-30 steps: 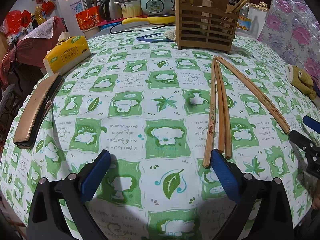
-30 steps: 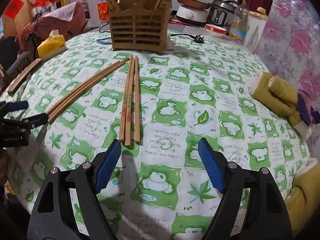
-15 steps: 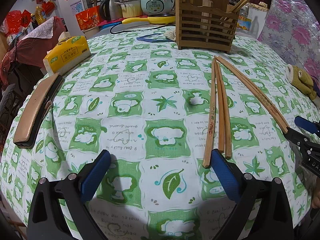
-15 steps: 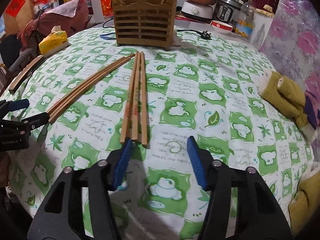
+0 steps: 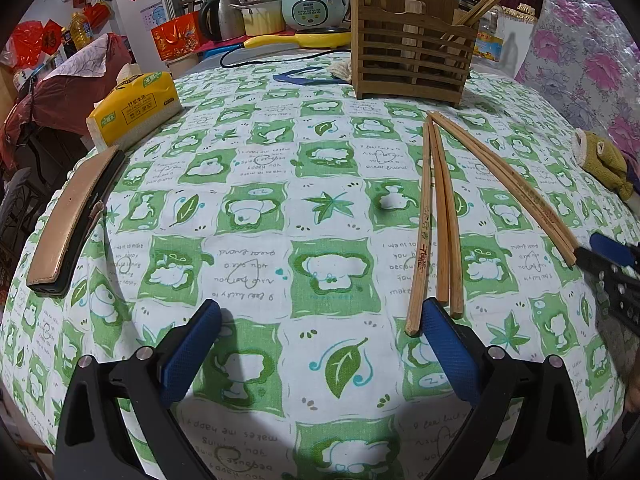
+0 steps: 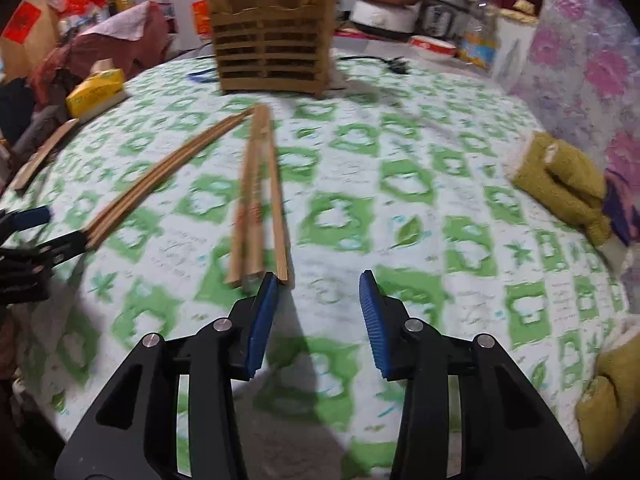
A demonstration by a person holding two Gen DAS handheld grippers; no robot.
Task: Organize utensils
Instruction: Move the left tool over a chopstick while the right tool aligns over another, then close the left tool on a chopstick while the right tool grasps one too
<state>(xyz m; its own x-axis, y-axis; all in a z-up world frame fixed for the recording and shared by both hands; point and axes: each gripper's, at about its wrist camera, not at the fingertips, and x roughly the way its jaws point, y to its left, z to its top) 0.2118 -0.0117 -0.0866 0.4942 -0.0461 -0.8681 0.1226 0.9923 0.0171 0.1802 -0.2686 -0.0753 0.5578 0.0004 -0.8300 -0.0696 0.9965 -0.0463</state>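
Two bundles of wooden chopsticks lie on the green patterned tablecloth. One bundle (image 5: 438,220) ends just beyond my left gripper's right finger; the other (image 5: 508,184) runs to the right. A slatted wooden holder (image 5: 412,56) stands at the back with chopsticks in it. My left gripper (image 5: 320,344) is open and empty, low over the cloth. My right gripper (image 6: 318,312) is open and empty; its left finger sits at the near ends of the middle bundle (image 6: 256,208). The second bundle (image 6: 160,184) lies to the left, the holder (image 6: 272,56) behind.
A yellow tissue pack (image 5: 134,110) and a flat brown case (image 5: 72,220) lie at the left table edge. An olive plush toy (image 6: 564,184) lies on the right. Rice cookers, a kettle and a cable (image 5: 256,46) stand behind the holder. The table edge is close below both grippers.
My right gripper has moved forward and left up to the near ends of the middle chopstick bundle, and its jaws have narrowed. My left gripper has stayed still.
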